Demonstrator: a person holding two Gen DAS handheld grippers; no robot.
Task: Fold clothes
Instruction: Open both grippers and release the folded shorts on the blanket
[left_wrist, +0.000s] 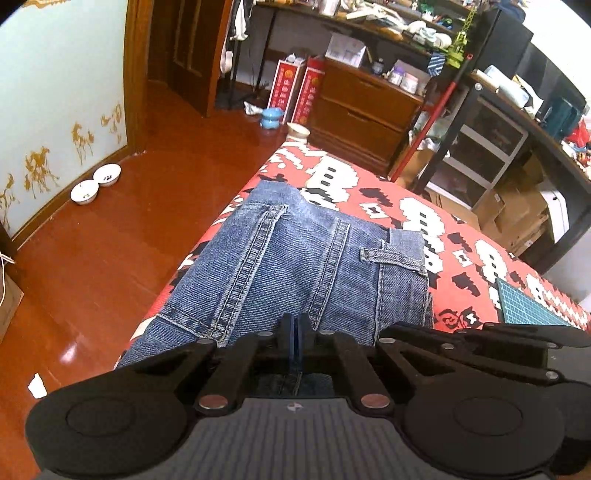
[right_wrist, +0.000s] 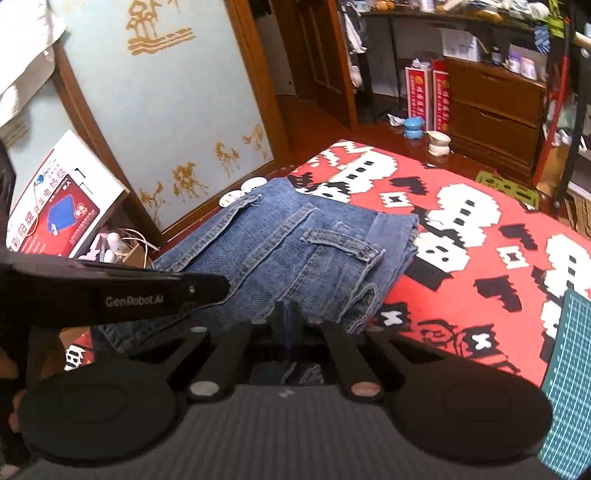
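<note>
A pair of blue jeans (left_wrist: 295, 258) lies folded on a red, white and black patterned bed cover (left_wrist: 406, 206), by its left edge. My left gripper (left_wrist: 295, 325) is shut at the jeans' near edge, with denim showing between and under its fingers. In the right wrist view the folded jeans (right_wrist: 295, 251) show layered edges on their right side. My right gripper (right_wrist: 286, 314) is shut on the near edge too, just right of the left gripper's black casing (right_wrist: 166, 291). The pinched fabric itself is hidden by the fingers.
A green cutting mat (left_wrist: 528, 306) lies on the cover to the right. The bed drops off on the left to a red-brown floor (left_wrist: 92, 258) with two white bowls (left_wrist: 96, 184). A wooden dresser (left_wrist: 362, 110) and cluttered shelves stand beyond. A printed box (right_wrist: 62, 206) leans by the wall.
</note>
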